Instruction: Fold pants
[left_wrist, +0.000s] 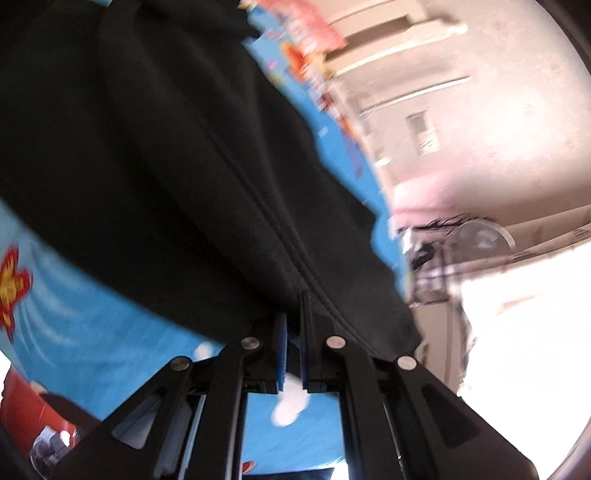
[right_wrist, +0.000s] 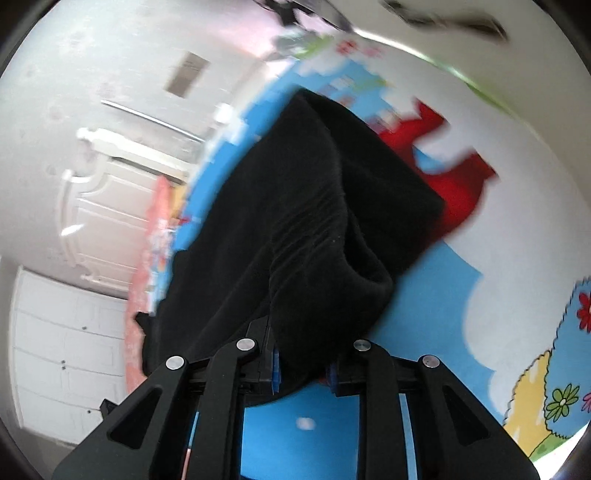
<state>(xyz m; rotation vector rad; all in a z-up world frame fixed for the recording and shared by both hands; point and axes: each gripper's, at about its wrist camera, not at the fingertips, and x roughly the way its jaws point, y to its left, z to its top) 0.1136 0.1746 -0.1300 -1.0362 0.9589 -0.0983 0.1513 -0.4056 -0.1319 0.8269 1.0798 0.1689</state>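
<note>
Cartoon-print blue bedsheet (left_wrist: 92, 317) is lying under black pants (left_wrist: 155, 147), both my grippers pinching their near edge.

Left to right: my left gripper (left_wrist: 293, 332) is clamping narrowly on the hem beside a seam; my right gripper (right_wrist: 301, 354) is squeezing a thick bunched fold (right_wrist: 332, 258). I am judging the pants soft, limp and light, likely to sag and bunch, so edges and corners seem the best holds. No containers are showing.
</note>
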